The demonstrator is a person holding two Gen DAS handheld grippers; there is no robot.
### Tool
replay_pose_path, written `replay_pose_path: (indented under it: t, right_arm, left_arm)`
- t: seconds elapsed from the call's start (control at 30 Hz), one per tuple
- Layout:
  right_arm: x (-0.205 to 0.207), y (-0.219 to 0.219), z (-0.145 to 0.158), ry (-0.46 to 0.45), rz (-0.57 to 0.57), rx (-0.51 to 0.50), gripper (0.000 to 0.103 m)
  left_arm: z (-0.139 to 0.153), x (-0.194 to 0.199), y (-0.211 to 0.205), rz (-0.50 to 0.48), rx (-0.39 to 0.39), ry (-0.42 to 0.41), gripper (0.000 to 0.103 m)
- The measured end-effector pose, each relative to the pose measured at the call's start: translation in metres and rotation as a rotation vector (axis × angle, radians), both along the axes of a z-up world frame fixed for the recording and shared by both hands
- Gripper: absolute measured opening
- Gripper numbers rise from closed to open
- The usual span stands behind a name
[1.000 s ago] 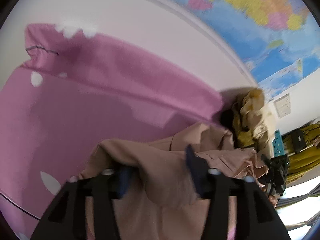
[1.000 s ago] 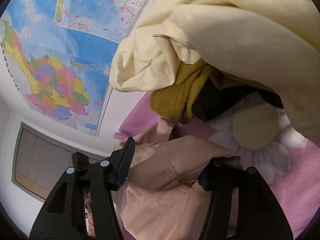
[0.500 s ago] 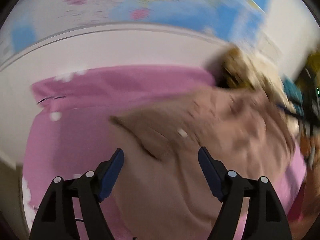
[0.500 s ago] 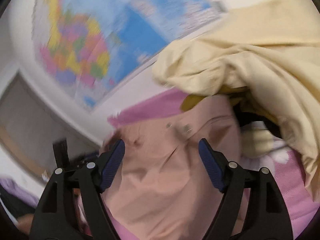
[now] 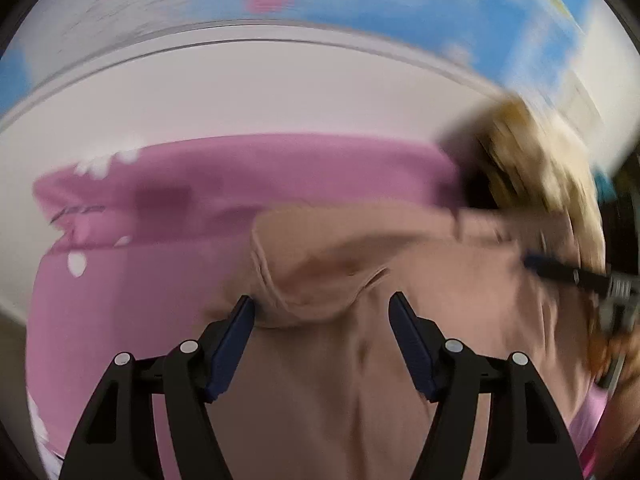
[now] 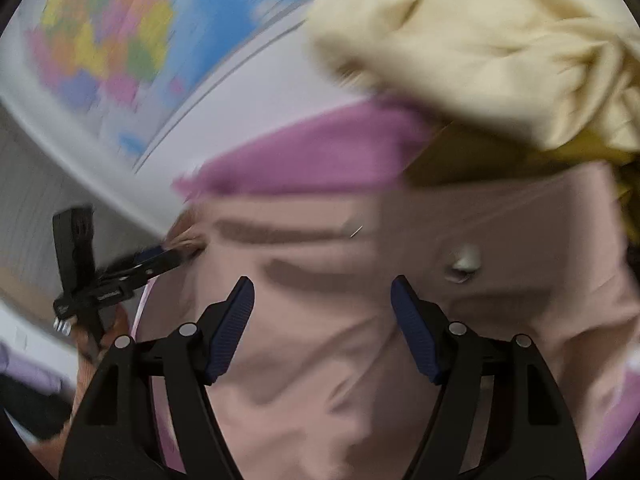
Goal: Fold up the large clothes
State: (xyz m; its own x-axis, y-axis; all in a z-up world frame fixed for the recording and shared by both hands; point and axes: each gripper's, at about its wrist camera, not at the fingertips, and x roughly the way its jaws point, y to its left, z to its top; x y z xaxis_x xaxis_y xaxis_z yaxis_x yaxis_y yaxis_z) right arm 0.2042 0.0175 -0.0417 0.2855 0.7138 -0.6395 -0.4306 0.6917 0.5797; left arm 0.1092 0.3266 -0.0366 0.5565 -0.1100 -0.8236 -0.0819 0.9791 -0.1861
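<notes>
A large tan garment [image 5: 360, 380] lies rumpled on the pink bedspread [image 5: 140, 280]. In the left wrist view a bulging fold of it sits between the fingers of my left gripper [image 5: 321, 300]. The jaws are closing, and the pads do not press the cloth. The right gripper's fingers [image 5: 556, 270] show blurred at the garment's far right edge. In the right wrist view the same garment [image 6: 320, 360], with a pale button [image 6: 464, 262], spreads under my right gripper [image 6: 321, 280]. Its jaws are closing too, with cloth between them but untouched. The left gripper's fingers [image 6: 160, 258] touch the garment's left edge.
A heap of other clothes, a cream piece [image 6: 500, 40] over a mustard one [image 6: 460, 160], lies just beyond the tan garment, and appears as a blurred pile [image 5: 532, 168] at right. A coloured map [image 6: 100, 40] hangs on the white wall behind the bed.
A second ago both grippers held raised folds of the tan garment. Both have since let go and opened, and the garment now lies spread on the bedspread. Both views have rolled and shifted.
</notes>
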Motion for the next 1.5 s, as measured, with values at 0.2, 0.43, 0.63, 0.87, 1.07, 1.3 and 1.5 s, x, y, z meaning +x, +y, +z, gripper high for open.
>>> replay_pose_path:
  t: [0.2, 0.43, 0.63, 0.87, 1.07, 1.3, 1.5]
  right_arm:
    - [-0.026, -0.048, 0.015, -0.051, -0.052, 0.079, 0.08]
    - [-0.102, -0.112, 0.028, -0.186, -0.066, 0.052, 0.089]
    - [-0.16, -0.146, -0.013, -0.125, -0.048, 0.049, 0.088]
    - [-0.176, -0.132, -0.041, -0.148, -0.018, -0.092, 0.011]
    - [-0.192, -0.189, 0.019, -0.305, -0.144, 0.012, 0.0]
    - [-0.189, -0.196, 0.006, -0.207, -0.168, -0.016, 0.029]
    - [-0.175, -0.154, -0.014, -0.164, -0.092, 0.032, 0.073]
  left_arm:
    - [-0.003, -0.03, 0.034, 0.096, -0.04, -0.007, 0.076]
    - [-0.007, -0.1, 0.044, 0.015, -0.093, -0.023, 0.083]
    - [-0.027, -0.139, 0.029, -0.032, -0.119, -0.001, 0.088]
    - [-0.049, -0.14, -0.001, -0.079, -0.145, 0.004, 0.05]
    - [-0.039, -0.152, 0.023, 0.017, -0.27, 0.002, 0.011]
    - [-0.036, -0.163, 0.006, 0.012, -0.178, -0.019, 0.048]
    - [-0.029, -0.156, 0.007, 0.035, -0.14, -0.033, 0.068]
